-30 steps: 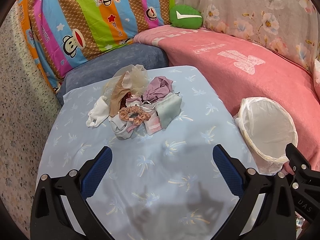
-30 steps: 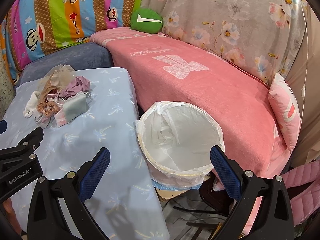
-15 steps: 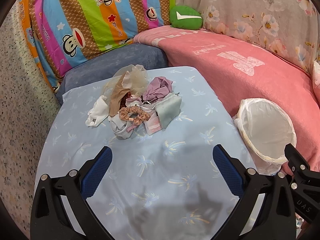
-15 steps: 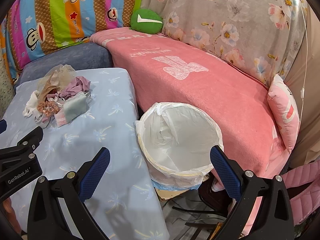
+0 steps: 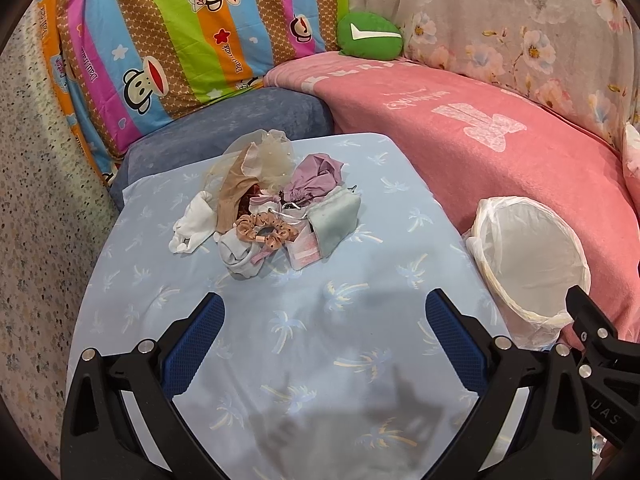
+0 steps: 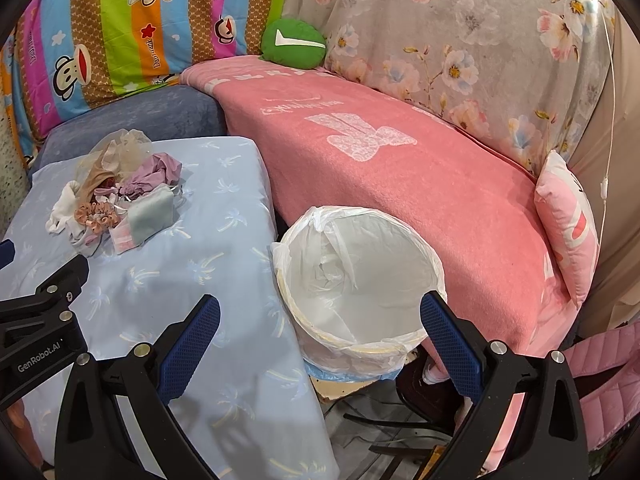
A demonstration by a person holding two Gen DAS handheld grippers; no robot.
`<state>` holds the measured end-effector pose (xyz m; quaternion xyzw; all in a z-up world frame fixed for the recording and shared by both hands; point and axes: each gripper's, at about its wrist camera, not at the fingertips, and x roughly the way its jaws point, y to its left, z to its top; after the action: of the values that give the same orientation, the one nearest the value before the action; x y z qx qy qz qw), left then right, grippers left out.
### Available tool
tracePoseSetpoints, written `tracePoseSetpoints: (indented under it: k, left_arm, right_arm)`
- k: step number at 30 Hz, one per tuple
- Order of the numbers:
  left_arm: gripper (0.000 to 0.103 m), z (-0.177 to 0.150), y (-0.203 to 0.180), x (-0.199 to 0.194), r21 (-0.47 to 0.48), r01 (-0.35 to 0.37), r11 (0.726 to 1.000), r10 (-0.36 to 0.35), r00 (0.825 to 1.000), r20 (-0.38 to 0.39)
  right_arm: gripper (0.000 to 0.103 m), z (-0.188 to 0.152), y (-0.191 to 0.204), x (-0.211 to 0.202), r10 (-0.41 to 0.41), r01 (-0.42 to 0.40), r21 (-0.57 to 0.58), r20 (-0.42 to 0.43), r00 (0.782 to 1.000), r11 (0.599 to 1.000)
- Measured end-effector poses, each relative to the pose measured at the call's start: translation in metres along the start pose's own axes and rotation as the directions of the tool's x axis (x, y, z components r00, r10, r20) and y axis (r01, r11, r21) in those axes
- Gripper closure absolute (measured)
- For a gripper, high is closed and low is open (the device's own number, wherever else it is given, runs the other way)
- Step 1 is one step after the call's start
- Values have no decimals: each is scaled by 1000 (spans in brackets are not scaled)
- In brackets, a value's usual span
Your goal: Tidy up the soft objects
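A pale blue tablecloth with palm-tree print (image 5: pixel 280 300) fills the frame's centre, under a peach satin scrunchie (image 5: pixel 264 233) and a mint green fabric pouch (image 5: pixel 336 222). At right sits a white plastic-lined round bin (image 5: pixel 528 264) against a pink fleece blanket (image 5: pixel 460 120); a rainbow-striped monkey-print cloth (image 5: pixel 180 32) spans the upper left.

We see pile of soft things (image 5: pixel 268 208) on far part of surface (image 5: pixel 304 344), near part bare. Scrunchie (image 5: pixel 266 232) lies at front of pile, pouch (image 5: pixel 334 220) at its right side. Lined bin (image 6: pixel 356 280) stands on floor just right of surface. Sofa (image 6: pixel 380 152) runs behind both; round cushion (image 6: pixel 294 43) sits in its back corner.
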<state>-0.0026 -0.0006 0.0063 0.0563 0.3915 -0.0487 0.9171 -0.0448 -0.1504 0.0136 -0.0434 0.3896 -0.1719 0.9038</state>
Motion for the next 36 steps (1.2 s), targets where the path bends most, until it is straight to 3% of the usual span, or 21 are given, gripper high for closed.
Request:
tracePoseSetpoints:
  k: [36]
  left_arm:
    - [7,0,2,0,0,3,1000,-3,1000,6]
  right_arm:
    - [6,1,3,-2,-7,7,-1,3,1000,1000]
